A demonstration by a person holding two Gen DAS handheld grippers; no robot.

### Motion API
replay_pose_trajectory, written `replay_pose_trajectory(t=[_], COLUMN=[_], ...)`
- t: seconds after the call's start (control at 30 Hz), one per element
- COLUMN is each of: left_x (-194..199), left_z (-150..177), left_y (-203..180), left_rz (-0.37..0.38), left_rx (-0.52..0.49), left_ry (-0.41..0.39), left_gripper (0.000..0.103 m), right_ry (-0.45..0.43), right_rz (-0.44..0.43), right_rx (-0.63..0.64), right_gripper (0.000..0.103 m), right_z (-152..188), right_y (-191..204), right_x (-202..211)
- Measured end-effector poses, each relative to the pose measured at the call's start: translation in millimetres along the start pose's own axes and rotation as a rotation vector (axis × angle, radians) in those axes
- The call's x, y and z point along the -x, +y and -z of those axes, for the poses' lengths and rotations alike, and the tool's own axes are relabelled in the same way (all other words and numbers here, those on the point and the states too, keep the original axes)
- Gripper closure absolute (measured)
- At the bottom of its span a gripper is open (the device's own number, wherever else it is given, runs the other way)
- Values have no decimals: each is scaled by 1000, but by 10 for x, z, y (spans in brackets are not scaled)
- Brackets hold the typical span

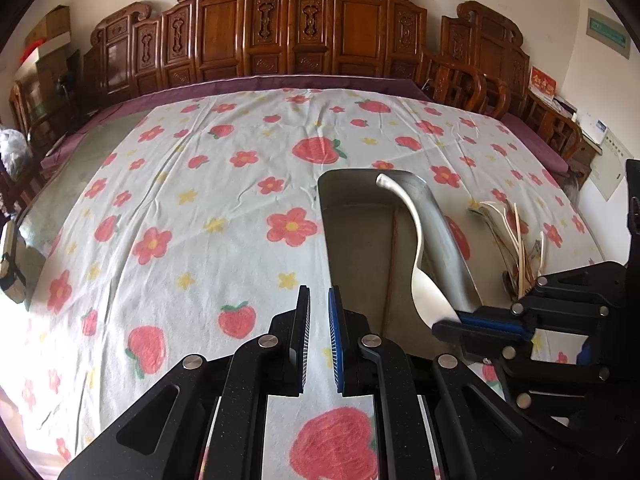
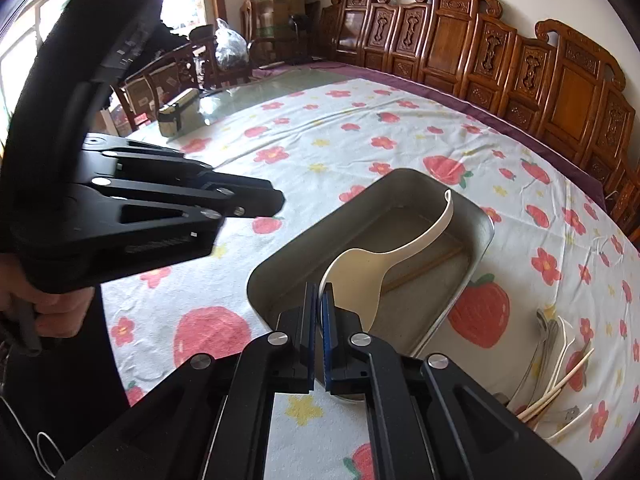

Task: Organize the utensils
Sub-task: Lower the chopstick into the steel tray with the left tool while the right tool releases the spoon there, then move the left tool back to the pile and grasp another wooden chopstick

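Both grippers hang low over the table. Right gripper: jaws nearly closed, pinching the rim of a white spoon's bowl. That spoon is held over the metal tray, its curved handle rising toward the tray's far wall. Left gripper: jaws drawn close with a narrow gap, nothing between them, only the strawberry-and-flower tablecloth beneath. It sits just left of the tray and apart from it. One thin wooden stick lies on the tray floor. Remaining utensils, metal and white spoons mixed with chopsticks, lie in a loose pile on the cloth to the right of the tray. A person's hand grips the left tool's handle. Carved wooden chairs line the table's far edge.
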State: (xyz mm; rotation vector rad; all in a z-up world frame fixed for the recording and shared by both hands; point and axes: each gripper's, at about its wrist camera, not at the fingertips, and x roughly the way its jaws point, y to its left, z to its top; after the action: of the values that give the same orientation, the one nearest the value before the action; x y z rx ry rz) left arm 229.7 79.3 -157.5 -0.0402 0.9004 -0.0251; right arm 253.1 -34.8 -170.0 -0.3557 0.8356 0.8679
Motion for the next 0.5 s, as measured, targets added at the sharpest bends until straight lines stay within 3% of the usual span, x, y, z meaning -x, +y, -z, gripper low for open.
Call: replay_pose_trajectory(t=[0.13, 0.27, 0.5], left_x=[48, 91, 167], left_z=[23, 48, 76], left_y=[17, -18, -211], left_rz=[1, 3, 29], left_rx=[1, -4, -25], left_ry=[-4, -13, -26], left_gripper=[95, 95, 95], right_ry=[-15, -70, -143], right_rz=[-10, -20, 95], right_rx=[-57, -110, -162], right_gripper=[83, 82, 82], right_z=[37, 94, 340], right_y=[-93, -179, -371], right_x=[29, 256, 813])
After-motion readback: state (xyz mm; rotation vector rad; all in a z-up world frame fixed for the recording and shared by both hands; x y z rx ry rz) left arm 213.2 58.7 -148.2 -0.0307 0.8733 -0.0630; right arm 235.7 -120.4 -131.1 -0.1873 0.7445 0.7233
